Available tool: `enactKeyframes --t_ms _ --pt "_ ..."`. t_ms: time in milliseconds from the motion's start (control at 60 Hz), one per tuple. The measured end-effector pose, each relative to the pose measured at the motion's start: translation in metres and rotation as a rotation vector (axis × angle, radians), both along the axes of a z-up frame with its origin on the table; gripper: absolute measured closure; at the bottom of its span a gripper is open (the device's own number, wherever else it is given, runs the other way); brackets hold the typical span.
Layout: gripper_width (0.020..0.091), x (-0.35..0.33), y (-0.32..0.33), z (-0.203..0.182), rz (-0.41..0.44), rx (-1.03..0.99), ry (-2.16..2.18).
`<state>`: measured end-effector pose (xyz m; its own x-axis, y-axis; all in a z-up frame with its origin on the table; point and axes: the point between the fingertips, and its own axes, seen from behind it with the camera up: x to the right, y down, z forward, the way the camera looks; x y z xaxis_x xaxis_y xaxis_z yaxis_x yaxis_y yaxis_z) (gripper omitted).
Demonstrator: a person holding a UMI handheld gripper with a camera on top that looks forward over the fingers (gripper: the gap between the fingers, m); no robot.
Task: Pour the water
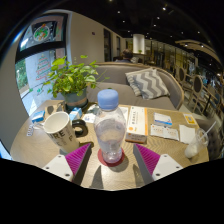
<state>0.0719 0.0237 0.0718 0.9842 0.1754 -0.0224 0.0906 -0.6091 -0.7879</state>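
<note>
One grey sofa (140,80) beyond wooden table (35,145), one striped cushion on it. One leafy green potted plant (70,78) behind-left of bottle. One clear plastic water bottle with blue cap (110,128) upright on table, between gripper (112,160) fingers; two magenta pads (78,158) flank its base, whether they press it cannot tell. One white mug (60,130) just left of bottle. One yellow booklet (137,122) right of bottle, papers beyond it.
</note>
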Motion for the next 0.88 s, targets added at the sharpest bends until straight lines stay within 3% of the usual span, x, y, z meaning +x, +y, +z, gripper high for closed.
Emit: enactKeyframes --t_ms 483,883 --pt "0.0250 -0.014 -0.179 0.136 -0.141 -0.025 -0.061" --pt "0.0243 0.008 -0.231 0.162 -0.203 0.027 -0.084"
